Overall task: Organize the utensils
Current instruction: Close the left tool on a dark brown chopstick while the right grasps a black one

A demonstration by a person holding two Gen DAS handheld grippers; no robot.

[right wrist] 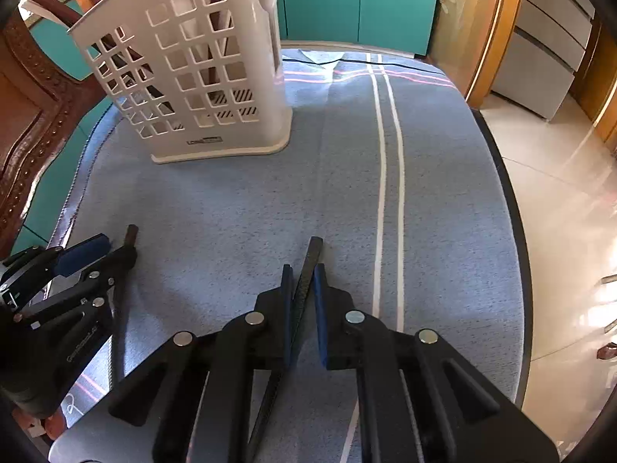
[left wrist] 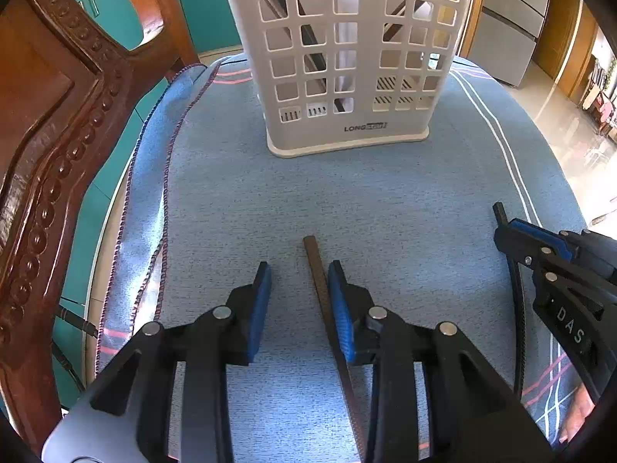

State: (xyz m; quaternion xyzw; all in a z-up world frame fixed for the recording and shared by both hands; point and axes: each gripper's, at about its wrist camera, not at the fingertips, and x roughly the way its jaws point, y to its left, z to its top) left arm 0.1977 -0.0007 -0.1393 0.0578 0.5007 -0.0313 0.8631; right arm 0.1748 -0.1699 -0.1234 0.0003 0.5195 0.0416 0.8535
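A white perforated utensil holder [left wrist: 347, 58] stands at the far side of the blue cloth; it also shows in the right wrist view [right wrist: 193, 77], with dark utensils inside. My left gripper [left wrist: 299, 281] is open, low over the cloth, with a brown chopstick [left wrist: 318, 270] lying between its fingers against the right pad. My right gripper [right wrist: 302, 274] is nearly closed around a black chopstick [right wrist: 312, 258], which runs between its blue pads. The right gripper shows in the left wrist view [left wrist: 505, 231] with the black stick tip poking out.
A carved wooden chair back [left wrist: 50, 135] stands close on the left. The blue cloth [right wrist: 270, 200] covers a round table whose edge [right wrist: 513, 200] drops to a tiled floor on the right. Teal cabinets [right wrist: 347, 0] are behind.
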